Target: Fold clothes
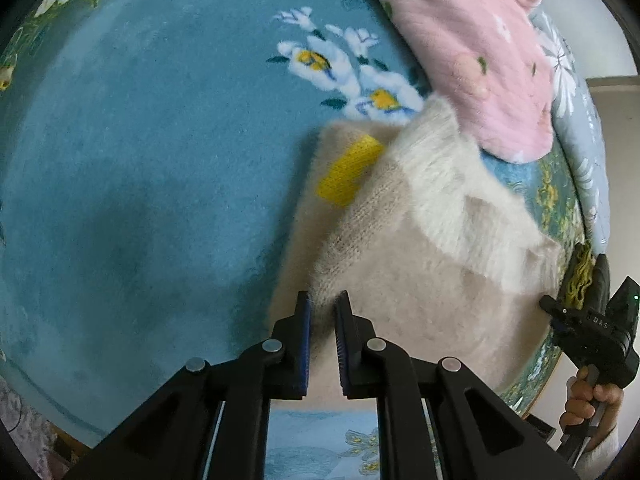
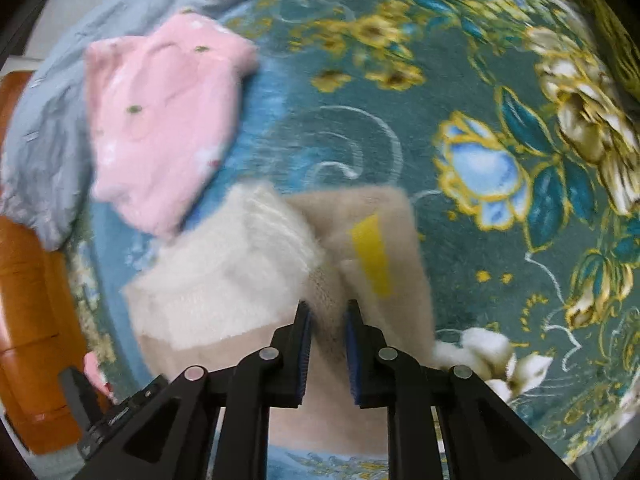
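Note:
A fluffy beige and cream sweater (image 1: 400, 288) with a yellow patch (image 1: 352, 172) lies partly folded on a teal floral blanket (image 1: 140, 160). My left gripper (image 1: 324, 304) is shut on a bunched fold at the sweater's near edge, and fuzz fills the narrow gap between its blue pads. In the right wrist view, my right gripper (image 2: 326, 312) pinches a ridge of the same sweater (image 2: 240, 280), just below the yellow patch (image 2: 372, 252). Both grippers point steeply down at the fabric.
A folded pink fleece garment (image 1: 472, 52) (image 2: 160, 120) lies beyond the sweater, partly on a grey-blue quilt (image 2: 48, 152). Orange wooden furniture (image 2: 24, 320) stands past the blanket's edge. A hand (image 1: 592, 400) grips the other tool at the bed's edge. Bare blanket (image 2: 480, 80) spreads to the side.

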A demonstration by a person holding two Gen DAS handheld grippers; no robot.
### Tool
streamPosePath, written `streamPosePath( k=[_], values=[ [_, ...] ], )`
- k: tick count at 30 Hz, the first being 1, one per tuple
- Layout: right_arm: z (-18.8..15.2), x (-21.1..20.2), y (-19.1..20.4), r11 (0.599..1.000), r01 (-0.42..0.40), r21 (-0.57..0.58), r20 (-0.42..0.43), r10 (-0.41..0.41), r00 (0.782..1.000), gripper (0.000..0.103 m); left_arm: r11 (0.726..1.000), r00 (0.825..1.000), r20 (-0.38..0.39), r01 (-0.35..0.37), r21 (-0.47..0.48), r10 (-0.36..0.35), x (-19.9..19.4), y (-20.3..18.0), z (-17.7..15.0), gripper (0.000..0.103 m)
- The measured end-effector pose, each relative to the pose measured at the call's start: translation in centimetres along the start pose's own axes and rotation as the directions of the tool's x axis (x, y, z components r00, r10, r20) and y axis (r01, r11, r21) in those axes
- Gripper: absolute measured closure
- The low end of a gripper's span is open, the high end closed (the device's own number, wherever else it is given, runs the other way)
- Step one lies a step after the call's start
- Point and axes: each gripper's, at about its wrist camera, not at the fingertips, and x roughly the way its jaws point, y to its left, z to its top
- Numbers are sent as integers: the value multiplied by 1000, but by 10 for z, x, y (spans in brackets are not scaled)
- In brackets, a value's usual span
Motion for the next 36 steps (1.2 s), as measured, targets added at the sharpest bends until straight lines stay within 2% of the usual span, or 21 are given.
streamPosePath(
  k=[1, 3, 6, 11, 14, 17, 19, 21, 23, 29, 36],
  values=[
    [5, 6, -6, 999, 18, 29, -8, -18, 1000, 86, 1000, 1000, -7, -7, 7, 7, 0, -3, 3, 92],
    [8, 11, -16, 996, 4, 87, -25, -2, 1000, 86, 1000, 1000, -15, -20, 23, 21, -2, -10, 8, 91],
    [6, -1, -19, 997, -30, 75, -11, 31, 999, 82, 999, 1000, 3, -16, 46, 16, -12, -13, 11, 91],
    [-7, -33, -18, 999, -46, 26, 94, 44, 995, 80, 998, 997, 79, -17, 56, 12, -33, -13, 14, 92],
    [-6, -25, 7, 996, -86, -38, 69, 88, 994, 78, 989, 997, 61, 30, 146, -39, -28, -47, 20, 92],
    [-14, -13, 25, 989, -70, -131, 2, 71, 997, 78, 966, 999, 31, 3, 257, -11, -9, -88, 22, 91],
    [-18, -4, 28, 986, -20, -164, -4, 20, 1000, 78, 953, 999, 29, -27, 301, 20, -24, -61, 2, 91],
    [-14, 3, 18, 992, 16, -121, 14, -15, 1000, 79, 959, 999, 18, -46, 281, 43, -15, -57, 9, 92],
    [-9, 9, 4, 998, -5, -61, -1, 5, 1000, 81, 968, 999, -3, -40, 246, 42, -12, -47, 13, 92],
    [-3, 13, 9, 990, 29, -135, 4, -28, 1000, 81, 976, 999, -14, -31, 215, 35, -3, -39, 22, 92],
    [-2, 4, 0, 998, -23, -58, -13, 22, 1000, 79, 992, 999, -34, 15, 128, -10, -9, -30, 28, 92]
  ],
)
